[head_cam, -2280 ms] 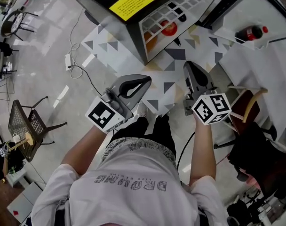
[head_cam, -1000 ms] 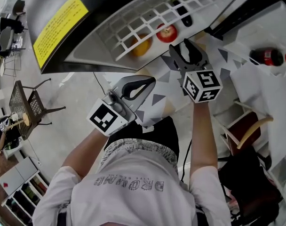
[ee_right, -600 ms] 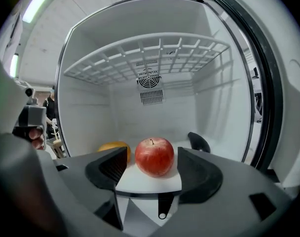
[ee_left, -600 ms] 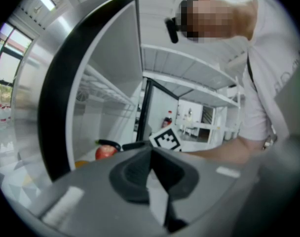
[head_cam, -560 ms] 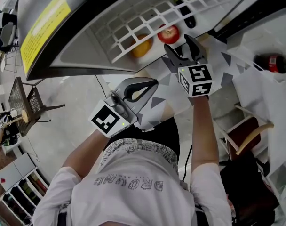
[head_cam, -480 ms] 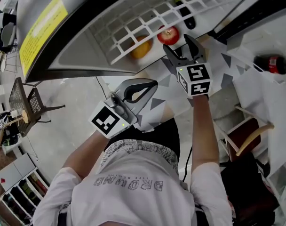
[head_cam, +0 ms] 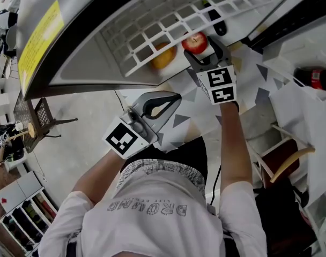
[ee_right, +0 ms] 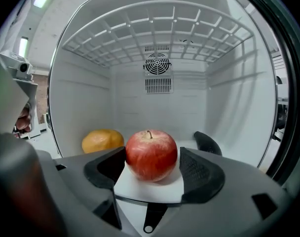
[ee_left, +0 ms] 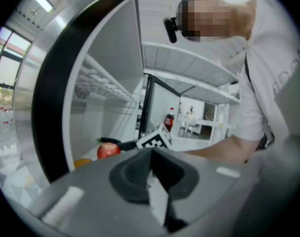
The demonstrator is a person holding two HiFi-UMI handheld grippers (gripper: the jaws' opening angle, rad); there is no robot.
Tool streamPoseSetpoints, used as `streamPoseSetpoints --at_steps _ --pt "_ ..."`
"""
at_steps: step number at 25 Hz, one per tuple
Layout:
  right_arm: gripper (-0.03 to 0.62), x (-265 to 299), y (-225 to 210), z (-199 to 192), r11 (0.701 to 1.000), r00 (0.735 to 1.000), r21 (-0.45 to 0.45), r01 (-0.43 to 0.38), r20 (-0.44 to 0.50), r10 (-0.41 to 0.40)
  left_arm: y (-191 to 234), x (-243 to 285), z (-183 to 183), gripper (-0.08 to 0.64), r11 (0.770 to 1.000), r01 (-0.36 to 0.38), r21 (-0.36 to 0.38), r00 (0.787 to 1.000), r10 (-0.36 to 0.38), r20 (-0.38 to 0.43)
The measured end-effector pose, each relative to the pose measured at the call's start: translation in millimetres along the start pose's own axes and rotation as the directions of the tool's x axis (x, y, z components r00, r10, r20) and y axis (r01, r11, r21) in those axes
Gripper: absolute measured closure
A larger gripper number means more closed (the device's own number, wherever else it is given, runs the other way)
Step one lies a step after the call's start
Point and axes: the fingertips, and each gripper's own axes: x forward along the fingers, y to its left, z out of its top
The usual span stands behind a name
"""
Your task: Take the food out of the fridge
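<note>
The round, shiny red apple (ee_right: 151, 154) sat on the smooth white bottom of the fridge (ee_right: 81, 107), right between the jaws of the right gripper (ee_right: 155, 174). Those jaws had just been opening and stood wide, their bumpy black pads not squeezing it. A round orange fruit (ee_right: 101, 140) lay behind the left jaw. The left gripper (ee_left: 151, 171) had its jaws shut together, with nothing in them.
</note>
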Motion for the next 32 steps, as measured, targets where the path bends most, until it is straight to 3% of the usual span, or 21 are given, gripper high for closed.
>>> streamPoseSetpoints --at_steps 10,32 --pt "0.287 -8.2 -0.2 12.9 1.0 0.999 0.016 0.02 0.038 -0.021 -1.7 -0.8 8.1 0.552 1.0 0.0 0.011 1.0 0.0 0.01" --pt "0.287 -106.4 44.2 62.9 0.991 0.99 0.071 0.112 0.076 -0.118 -40.0 -55.2 54.8 0.552 0.997 0.064 0.033 0.996 -0.066 0.066"
